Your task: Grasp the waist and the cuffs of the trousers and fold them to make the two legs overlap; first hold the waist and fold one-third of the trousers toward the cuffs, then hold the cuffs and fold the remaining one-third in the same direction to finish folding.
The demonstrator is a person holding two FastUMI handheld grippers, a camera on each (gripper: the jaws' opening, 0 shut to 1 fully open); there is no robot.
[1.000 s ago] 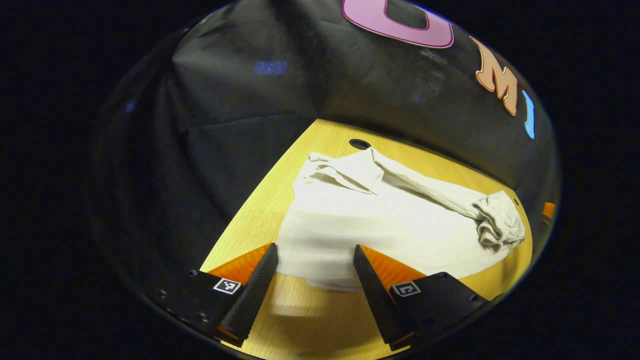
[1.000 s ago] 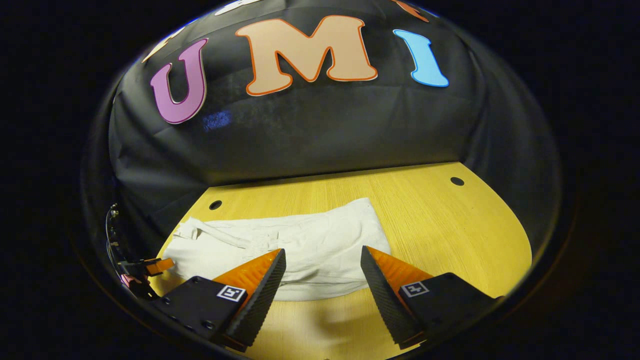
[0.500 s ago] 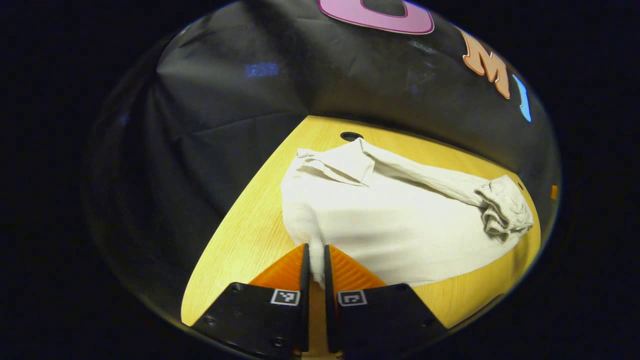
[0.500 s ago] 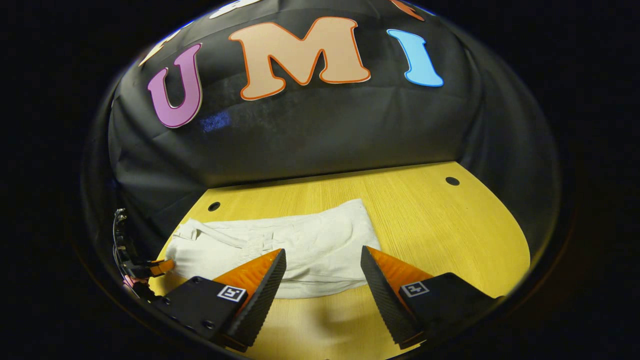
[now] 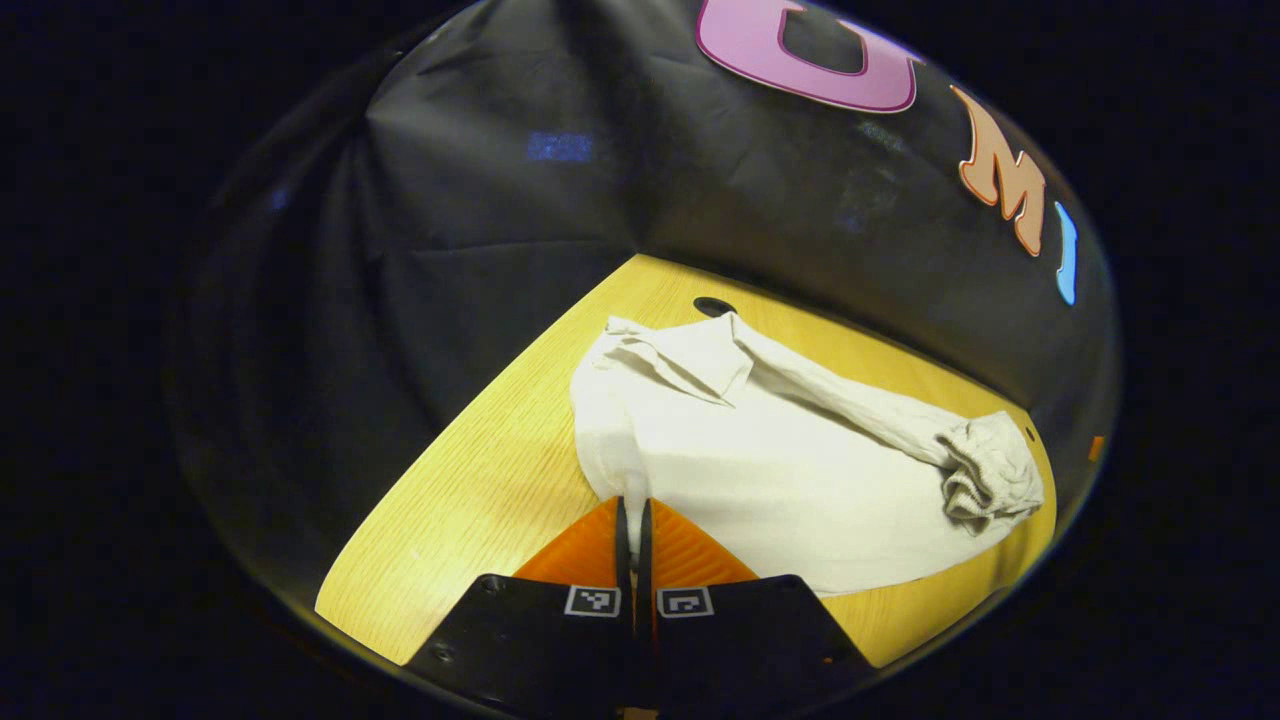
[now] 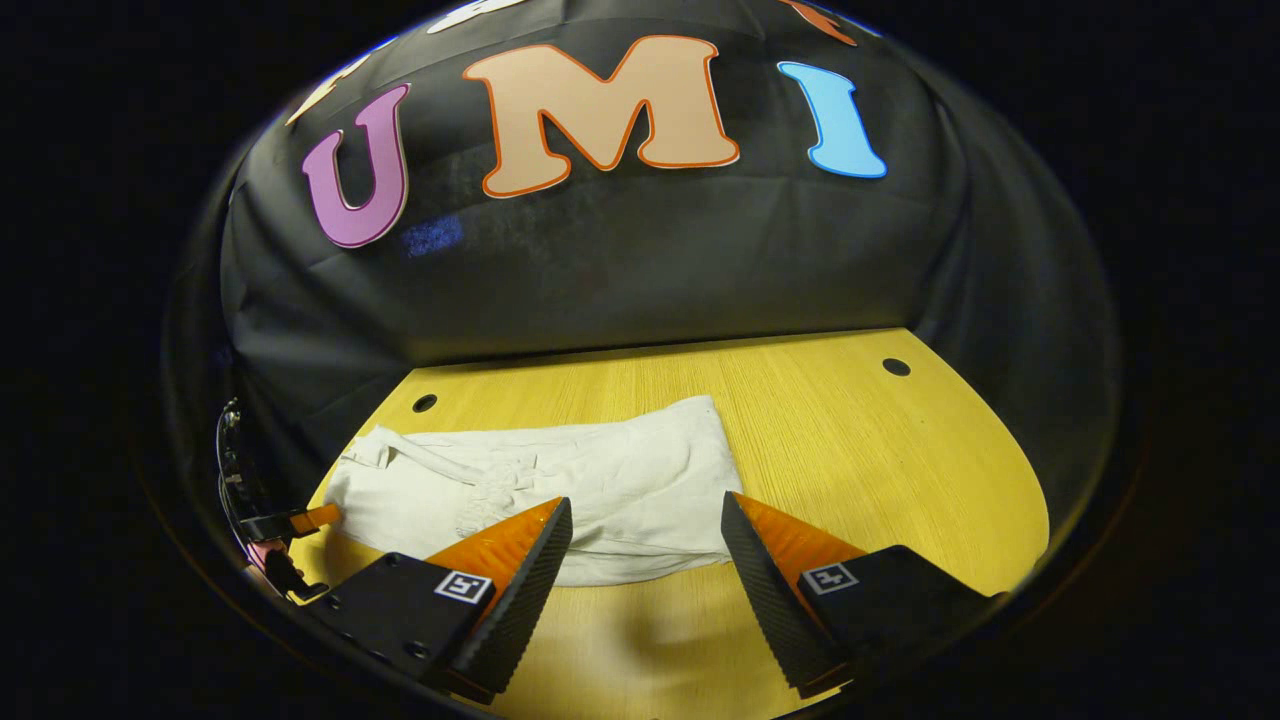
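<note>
Yellow wood-grain worktop (image 6: 850, 450) with small dark holes, backed by black cloth booth wall (image 6: 640, 270). Lying across its left and middle part: pale cream cloth trousers (image 6: 600, 480), already doubled along their length by the look of them, one end bunched into a ribbed, crumpled lump (image 5: 985, 470) at the right in the left gripper view (waist or cuffs, hard to tell which). Far left corner of the cloth turned back in a loose flap (image 5: 690, 355), just beside a hole in the worktop.

Left gripper (image 5: 633, 515) at the near left edge of the trousers, jaws closed onto a pinch of fabric, cloth rising in a narrow ridge between them. Same gripper seen small at the far left in the right gripper view, at the cloth's end. Right gripper (image 6: 645, 540) hanging above the near edge of the trousers, jaws spread wide, gripping nothing, fabric visible in the gap below.

Risks from here, as a judgement:
- Thin pinch on the left: possibly only the top layer caught, so lifting could peel the legs apart instead of carrying both.
- One-sided lift with the right jaws unclosed: cloth dragged askew, fold line slanted, thirds uneven.
- Bunched end and loose flap likely to get trapped inside the fold, leaving a lumpy stack.
- Smooth worktop: whole garment sliding rather than folding if pulled sideways.
</note>
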